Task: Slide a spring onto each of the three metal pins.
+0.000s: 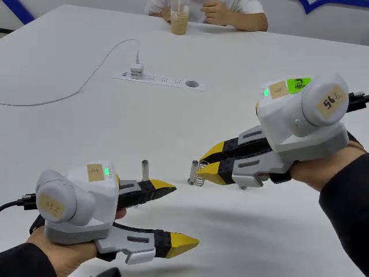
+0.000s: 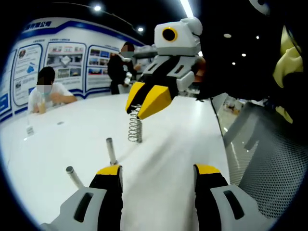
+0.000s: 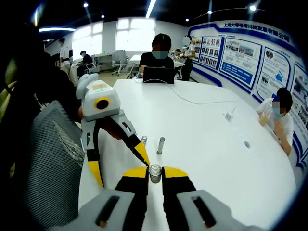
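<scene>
Spring [image 2: 135, 126] is being clenched upright in the right gripper [image 1: 203, 166], with its foot appearing to touch the surface [image 1: 242, 104], just beside the nearer pin [image 1: 193, 172]. Left gripper [image 1: 173, 214] is being held released, jaws wide apart, nothing in it, near the other pin [image 1: 145, 169]. Step in hand, as judged: spring is being seated on a pin. To be done well, the coil axis is being kept in line with the pin, the spring lowered straight, and the grip eased only once coils are riding over the tip. Over-squeezing risks the coil being buckled or flicked away. Being counted: two bare pins, one spring, two grippers. Whether a third pin is sitting inside the spring cannot be told.
</scene>
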Tool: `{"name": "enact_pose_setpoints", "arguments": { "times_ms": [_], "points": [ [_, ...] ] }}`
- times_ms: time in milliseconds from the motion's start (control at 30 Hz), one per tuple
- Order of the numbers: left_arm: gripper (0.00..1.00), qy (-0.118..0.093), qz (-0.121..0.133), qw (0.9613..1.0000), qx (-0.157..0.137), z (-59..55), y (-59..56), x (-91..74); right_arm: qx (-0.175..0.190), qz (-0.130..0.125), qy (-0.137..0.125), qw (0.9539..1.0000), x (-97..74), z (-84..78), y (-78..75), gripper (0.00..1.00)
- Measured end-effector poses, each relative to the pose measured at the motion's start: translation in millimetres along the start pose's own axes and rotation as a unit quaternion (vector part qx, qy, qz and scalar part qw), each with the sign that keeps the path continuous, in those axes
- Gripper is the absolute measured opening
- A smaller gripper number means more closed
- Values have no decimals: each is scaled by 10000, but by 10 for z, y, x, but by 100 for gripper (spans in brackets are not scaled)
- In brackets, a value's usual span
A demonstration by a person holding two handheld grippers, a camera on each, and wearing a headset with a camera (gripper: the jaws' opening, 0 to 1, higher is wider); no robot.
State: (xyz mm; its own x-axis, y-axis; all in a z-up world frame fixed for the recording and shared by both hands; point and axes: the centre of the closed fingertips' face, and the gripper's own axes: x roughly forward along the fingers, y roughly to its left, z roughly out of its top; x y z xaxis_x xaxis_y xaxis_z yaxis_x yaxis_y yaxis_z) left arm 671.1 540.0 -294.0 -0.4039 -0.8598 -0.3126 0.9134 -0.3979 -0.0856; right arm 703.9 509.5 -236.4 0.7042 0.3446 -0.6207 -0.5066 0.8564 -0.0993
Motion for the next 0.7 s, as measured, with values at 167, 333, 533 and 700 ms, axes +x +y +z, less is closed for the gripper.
{"name": "enact_pose_setpoints", "arguments": {
  "times_ms": [167, 333, 533, 700],
  "points": [
    [61, 14, -1, 10000, -17, -6, 0, 6, 59, -132, -40, 9999, 5, -1, -119, 12],
    [62, 19, 5, 10000, -40, -13, 4, 6, 59, -390, -86, 9992, 15, 25, -255, 12],
    [62, 30, 18, 10000, -56, -22, 10, 8, 151, -457, -100, 9988, 43, 35, -348, 12],
    [62, 28, 22, 10000, -72, -25, 16, 5, 203, -499, -126, 9985, 85, 44, -403, 12]
  ]
}}
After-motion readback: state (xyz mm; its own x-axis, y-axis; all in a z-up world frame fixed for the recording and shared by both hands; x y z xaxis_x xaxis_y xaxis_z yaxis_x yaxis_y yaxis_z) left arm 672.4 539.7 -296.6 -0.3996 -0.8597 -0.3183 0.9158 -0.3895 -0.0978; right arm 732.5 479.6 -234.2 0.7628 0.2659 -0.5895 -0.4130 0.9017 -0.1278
